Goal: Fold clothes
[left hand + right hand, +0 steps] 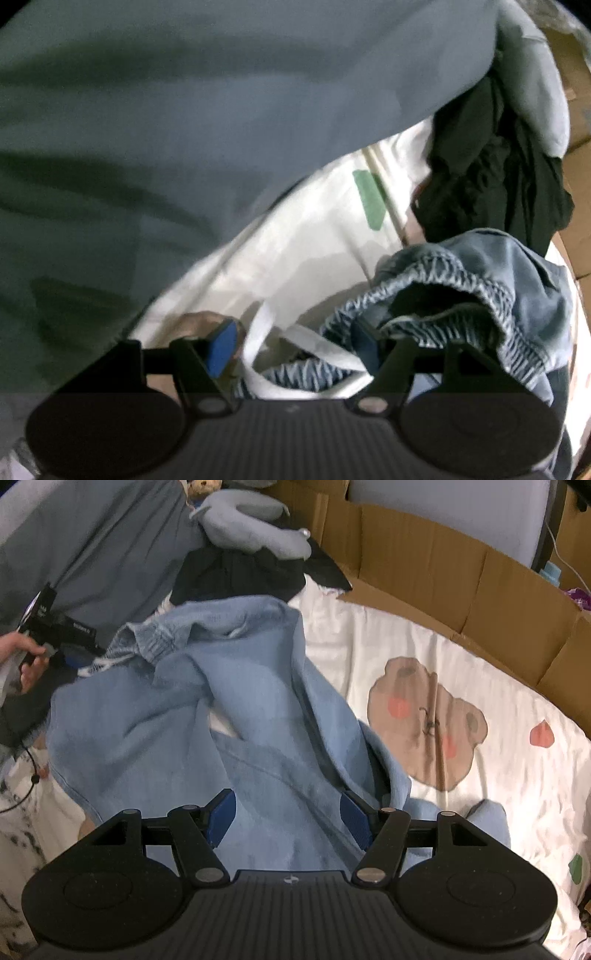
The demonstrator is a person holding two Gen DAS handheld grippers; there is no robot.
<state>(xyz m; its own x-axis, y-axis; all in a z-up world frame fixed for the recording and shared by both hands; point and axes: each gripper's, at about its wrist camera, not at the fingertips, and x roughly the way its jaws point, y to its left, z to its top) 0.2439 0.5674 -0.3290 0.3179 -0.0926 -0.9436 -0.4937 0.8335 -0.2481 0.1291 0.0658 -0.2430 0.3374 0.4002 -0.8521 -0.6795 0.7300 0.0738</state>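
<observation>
Light blue denim trousers (177, 709) lie crumpled on a white bed sheet (369, 642), their elastic waistband (443, 284) bunched up. My left gripper (291, 349) stands open right at that waistband, with the white drawstring (266, 332) looped between its blue pads (221, 350); no pad presses on it. In the right wrist view the left gripper (74, 661) shows at the waistband's left end, held by a hand (26, 657). My right gripper (290, 819) is open low over the trouser fabric, which lies between its pads and partly folds over the right one.
A large grey-blue garment (166, 110) fills the upper left of the left wrist view. Black clothes (236, 572) and a pale grey garment (258, 535) are heaped behind the trousers. The sheet bears a brown bear print (424, 720). Cardboard walls (424, 561) border the bed.
</observation>
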